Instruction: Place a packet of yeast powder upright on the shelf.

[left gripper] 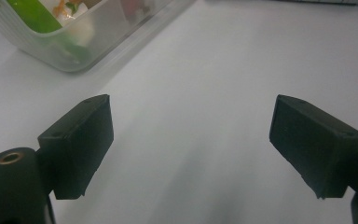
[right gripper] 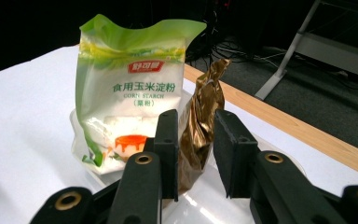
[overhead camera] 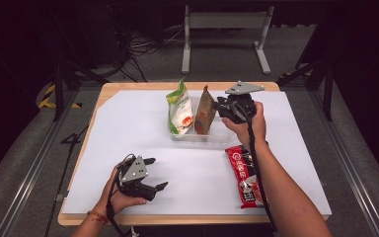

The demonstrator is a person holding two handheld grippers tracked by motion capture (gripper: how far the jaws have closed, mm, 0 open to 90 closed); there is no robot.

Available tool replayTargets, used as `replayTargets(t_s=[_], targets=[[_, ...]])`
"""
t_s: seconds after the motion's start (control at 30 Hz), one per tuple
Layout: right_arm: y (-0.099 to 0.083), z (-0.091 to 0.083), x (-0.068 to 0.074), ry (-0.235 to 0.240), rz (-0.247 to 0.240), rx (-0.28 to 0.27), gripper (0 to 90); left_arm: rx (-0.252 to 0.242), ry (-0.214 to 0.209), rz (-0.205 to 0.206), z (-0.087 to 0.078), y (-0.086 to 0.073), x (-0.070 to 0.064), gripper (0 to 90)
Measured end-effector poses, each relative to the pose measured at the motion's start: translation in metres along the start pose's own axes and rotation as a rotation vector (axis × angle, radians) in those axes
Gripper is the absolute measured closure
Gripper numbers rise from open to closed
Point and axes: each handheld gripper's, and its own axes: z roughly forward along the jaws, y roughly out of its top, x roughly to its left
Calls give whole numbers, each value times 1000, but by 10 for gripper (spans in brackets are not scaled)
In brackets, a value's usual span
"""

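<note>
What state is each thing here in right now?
Left claw: open, holding nothing, over the table.
Right claw: partly open around the gold packet, not clamped.
Corn starch bag: upright in the clear tub.
Red packet: lying flat on the table.

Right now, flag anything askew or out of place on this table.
Nothing spilled or damaged. The gold pouch leans in the clear tub beside the upright corn starch bag; the red packet lies outside it.

High overhead, two close jaw-level views; shared clear tub (overhead camera: 197,134) (left gripper: 70,51).
</note>
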Motion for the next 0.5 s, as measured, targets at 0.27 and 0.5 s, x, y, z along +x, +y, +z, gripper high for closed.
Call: replayTargets(t_s=[0.27, 0.5], targets=[[-9, -15, 1, 36, -25, 5, 701, 10, -6, 5, 2, 1, -1, 144], [-21, -30, 2, 48, -64, 22, 656, 17, -7, 9, 4, 2, -1, 144]])
